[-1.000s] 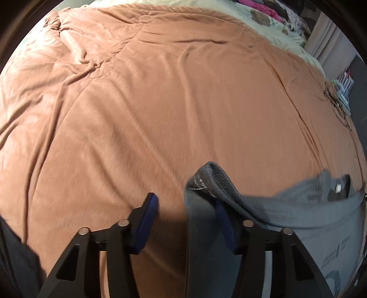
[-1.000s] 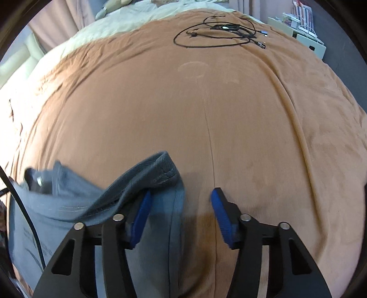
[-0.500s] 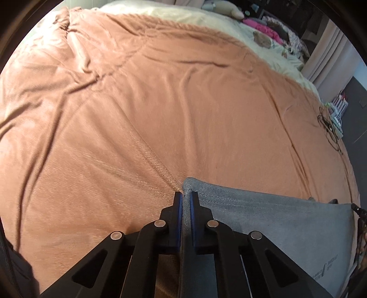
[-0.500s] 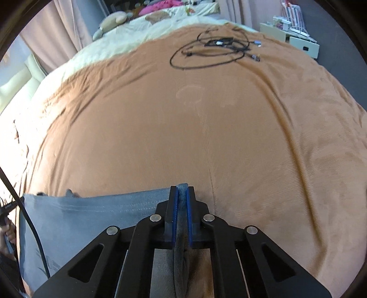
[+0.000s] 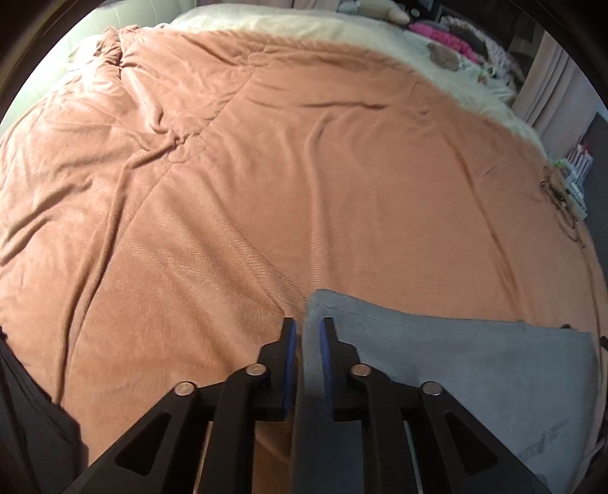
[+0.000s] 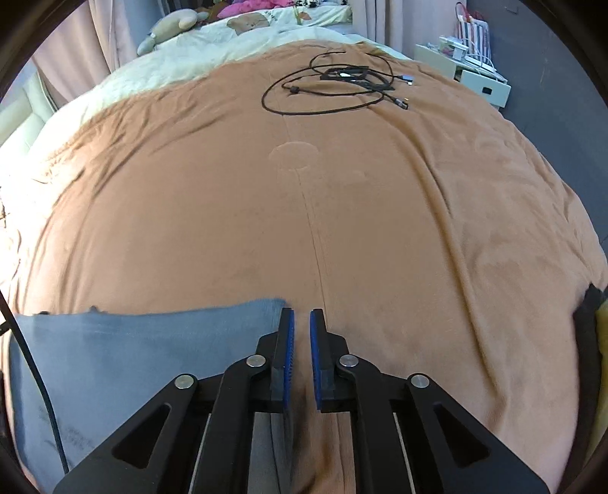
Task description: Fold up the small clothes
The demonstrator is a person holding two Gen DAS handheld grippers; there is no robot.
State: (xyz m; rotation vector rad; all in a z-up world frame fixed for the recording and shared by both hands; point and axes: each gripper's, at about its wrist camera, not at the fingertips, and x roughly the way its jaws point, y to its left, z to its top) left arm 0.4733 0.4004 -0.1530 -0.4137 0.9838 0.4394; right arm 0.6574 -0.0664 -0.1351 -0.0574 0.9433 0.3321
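Here the only thing holding anything is the brown blanket spread over the bed. It carries a grey garment at its near edge and a loose coil of black cables far across it, well apart from the cloth. Both grippers reach forward low over the blanket, one at each end of the garment. The left gripper has its blue pads parted by a narrow gap, and the garment's left edge runs up between them. That edge is blurred, so whether the pads touch the cloth is hard to tell. The right gripper is also slightly parted and holds nothing. Bare blanket shows through its gap, and the garment's right corner lies just outside its left finger. The garment lies flat as a wide grey band with a straight far edge, stretched between the two grippers. Faint dark print shows near its lower corner in both views. Cream bedding and a plush toy sit beyond the blanket's far end.
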